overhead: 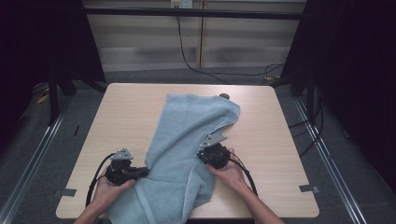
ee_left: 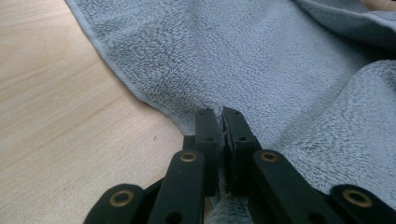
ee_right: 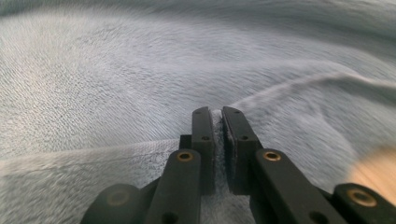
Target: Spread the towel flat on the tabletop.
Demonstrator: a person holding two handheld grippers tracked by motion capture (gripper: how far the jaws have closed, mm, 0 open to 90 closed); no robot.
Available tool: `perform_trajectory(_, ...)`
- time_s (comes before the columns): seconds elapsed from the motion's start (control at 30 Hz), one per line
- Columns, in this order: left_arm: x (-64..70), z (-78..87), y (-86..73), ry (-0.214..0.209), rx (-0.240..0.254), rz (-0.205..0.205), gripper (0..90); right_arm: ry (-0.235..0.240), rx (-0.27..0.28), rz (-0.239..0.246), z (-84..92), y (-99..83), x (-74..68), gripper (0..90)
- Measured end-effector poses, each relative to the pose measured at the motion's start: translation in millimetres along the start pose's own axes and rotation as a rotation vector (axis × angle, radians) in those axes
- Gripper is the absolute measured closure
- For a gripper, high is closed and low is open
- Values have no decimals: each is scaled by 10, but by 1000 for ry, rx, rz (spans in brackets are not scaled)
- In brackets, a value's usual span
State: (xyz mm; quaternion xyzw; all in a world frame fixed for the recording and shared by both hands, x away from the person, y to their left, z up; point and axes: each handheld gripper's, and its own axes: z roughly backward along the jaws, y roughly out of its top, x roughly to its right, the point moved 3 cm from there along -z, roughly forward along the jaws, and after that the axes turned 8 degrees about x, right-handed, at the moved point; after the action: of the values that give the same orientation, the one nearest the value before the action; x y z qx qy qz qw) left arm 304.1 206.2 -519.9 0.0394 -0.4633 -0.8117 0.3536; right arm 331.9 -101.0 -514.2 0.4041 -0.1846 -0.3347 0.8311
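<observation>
While both black claws, left claw (ee_left: 222,116) and right claw (ee_right: 215,114), pinch it, the fluffy blue-grey towel (overhead: 187,140) lies rumpled.

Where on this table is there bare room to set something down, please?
The table is bare left of the towel, from the far-left corner down to the left tongs. It is also bare right of the towel, out to the right edge, beyond the right tongs. The middle and near edge are crowded with towel, hands and cables.

A recording lab: black curtains (overhead: 42,42) flank a lone wooden desk (overhead: 126,116), floor rails (overhead: 32,158) alongside, cables (overhead: 196,65) trailing across grey carpet.
</observation>
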Motion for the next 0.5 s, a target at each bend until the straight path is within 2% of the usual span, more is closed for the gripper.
perform_trajectory(0.07, -2, 8, 1, -3, 1, 4, 861, 9, 22, -42, 126, -15, 71, 863)
perform_trajectory(0.17, -5, 10, 3, 2, 8, 13, 862, -12, 72, -80, 400, -47, 189, 871)
perform_trajectory(0.27, -6, 16, 6, -1, 9, 23, 862, -54, 123, -115, 757, -150, 329, 873)
perform_trajectory(0.3, -7, 24, 11, -9, 7, 23, 861, -62, 130, -126, 836, -187, 361, 874)
perform_trajectory(0.37, 18, 32, 32, -45, 37, 49, 861, -67, 145, -167, 1027, -323, 424, 874)
perform_trajectory(0.47, 155, 22, 67, -79, 34, 45, 853, -69, 132, -181, 1152, -488, 419, 872)
perform_trajectory(0.5, 229, 20, 68, -98, 29, 23, 853, -71, 124, -180, 1178, -541, 411, 869)
